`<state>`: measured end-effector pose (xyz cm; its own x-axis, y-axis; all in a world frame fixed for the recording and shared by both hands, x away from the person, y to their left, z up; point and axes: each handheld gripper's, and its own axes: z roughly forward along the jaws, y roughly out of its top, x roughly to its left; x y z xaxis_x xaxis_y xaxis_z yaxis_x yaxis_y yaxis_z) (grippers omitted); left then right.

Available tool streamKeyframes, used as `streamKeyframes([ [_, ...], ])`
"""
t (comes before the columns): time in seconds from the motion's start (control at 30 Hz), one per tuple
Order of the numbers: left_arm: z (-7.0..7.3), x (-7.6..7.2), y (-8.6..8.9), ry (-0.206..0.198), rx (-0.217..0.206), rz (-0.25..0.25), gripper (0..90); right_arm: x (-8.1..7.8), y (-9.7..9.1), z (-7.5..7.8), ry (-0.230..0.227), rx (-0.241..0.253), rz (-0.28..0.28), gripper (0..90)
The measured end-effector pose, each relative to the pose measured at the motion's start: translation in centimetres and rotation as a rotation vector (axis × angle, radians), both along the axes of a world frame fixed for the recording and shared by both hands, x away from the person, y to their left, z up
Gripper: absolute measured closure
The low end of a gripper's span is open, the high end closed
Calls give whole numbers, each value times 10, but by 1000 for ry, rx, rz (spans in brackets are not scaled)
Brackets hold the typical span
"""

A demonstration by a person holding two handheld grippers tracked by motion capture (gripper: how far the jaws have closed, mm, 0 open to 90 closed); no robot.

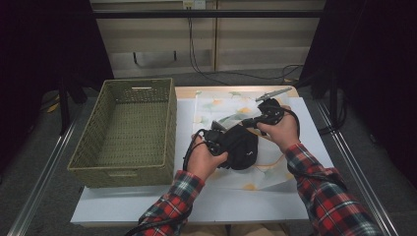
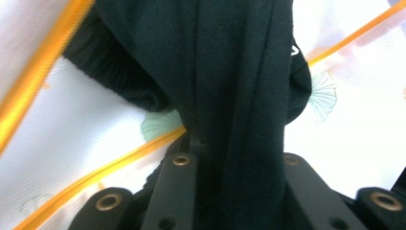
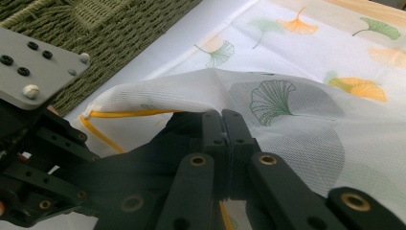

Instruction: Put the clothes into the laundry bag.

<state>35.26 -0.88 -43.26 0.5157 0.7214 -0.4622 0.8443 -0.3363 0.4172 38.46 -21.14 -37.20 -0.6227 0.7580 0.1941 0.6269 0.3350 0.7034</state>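
At table's left edge: green wicker basket (image 1: 123, 132), nothing in it. Just right of it my left gripper (image 1: 215, 139), jaws clamped on black garment (image 1: 241, 145) – fabric bunched tight btwn them in left gripper view, garment (image 2: 225, 72) hanging over the mesh bag (image 2: 86, 139) w/ orange trim. Garment sits mid-table on the bag (image 1: 216, 105), btwn my two hands, at the bag's mouth. Further right, my right gripper (image 1: 263, 118), jaws fully closed, pinching bag's edge (image 3: 191, 91) and lifting it so the mouth gapes; left gripper (image 3: 33, 158) and garment sit just under that flap. Bag lies on white board (image 1: 147, 209), ginkgo-leaf print.
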Motion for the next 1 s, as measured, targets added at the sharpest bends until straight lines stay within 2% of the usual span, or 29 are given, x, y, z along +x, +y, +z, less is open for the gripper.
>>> streamKeyframes([
  [0.03, 0, 2, 2, -10, 14, -49, 802, 0, 0, 0, 0, -1, 1, 900],
  [0.07, -1, 3, 3, -11, 12, -52, 804, 0, 0, 0, -3, -5, 6, 900],
  [0.1, -2, 2, -1, -12, -13, -7, 806, 0, 0, 1, -3, -4, 5, 900],
  [0.13, -2, 3, 1, -20, 2, -36, 808, 0, 0, 0, -3, 0, 8, 900],
  [0.23, -2, 6, 1, -36, 14, -61, 813, 0, 0, 1, -1, 0, 5, 900],
  [0.27, -2, 5, -1, -34, -5, -25, 813, 0, 0, 1, -3, 0, 8, 900],
  [0.3, -1, 8, 2, -44, 22, -80, 814, 0, 0, 1, -4, 3, 8, 900],
  [0.33, -1, 7, -3, -44, -12, -17, 814, 0, 0, 1, -6, 5, 8, 900],
  [0.37, -1, 7, -5, -45, -31, 26, 815, 0, -1, 1, -6, 6, 10, 900],
  [0.4, -1, 9, -4, -51, -15, -5, 815, 0, -1, 2, -2, 4, 7, 900],
  [0.43, -2, 9, -7, -46, -30, 34, 815, 0, -1, 2, -4, 1, 3, 900],
  [0.47, -2, 9, -7, -45, -32, 30, 815, 0, -1, 2, -5, 3, 7, 900],
  [0.5, -2, 12, -5, -53, -6, -11, 815, 0, -1, 2, -5, 2, 7, 900],
  [0.6, -2, 13, -7, -49, -19, 18, 815, 0, -1, 2, -6, 3, 7, 900],
  [0.63, -3, 13, -9, -51, -34, 52, 815, 0, -1, 2, -6, 5, 7, 900],
  [0.67, -3, 15, -7, -55, -20, 27, 816, 0, -1, 2, -6, 6, 6, 900],
  [0.7, -4, 15, -8, -52, -28, 43, 816, -1, -2, 3, -6, 7, 6, 900],
  [0.73, -4, 17, -6, -57, -15, 22, 815, -1, -2, 3, -8, 5, 5, 900],
  [0.77, -5, 16, -8, -57, -36, 58, 815, -1, -2, 3, -6, 6, 4, 900],
  [0.8, -5, 17, -6, -62, -15, 24, 815, -1, -2, 3, -5, 7, 3, 900],
  [0.83, -5, 17, -6, -60, -22, 30, 816, -1, -2, 3, -6, 7, 3, 900],
  [0.87, -5, 17, -9, -65, -41, 69, 815, -1, -2, 3, -6, 7, 3, 900],
  [0.9, -5, 18, -7, -74, -13, 31, 816, -1, -2, 3, -8, 4, 3, 900],
  [0.93, -6, 17, -10, -69, -35, 77, 816, -1, -2, 3, -5, 5, 0, 900],
  [1.0, -5, 18, -11, -68, -33, 75, 816, -1, -2, 3, -7, 3, 4, 900],
])
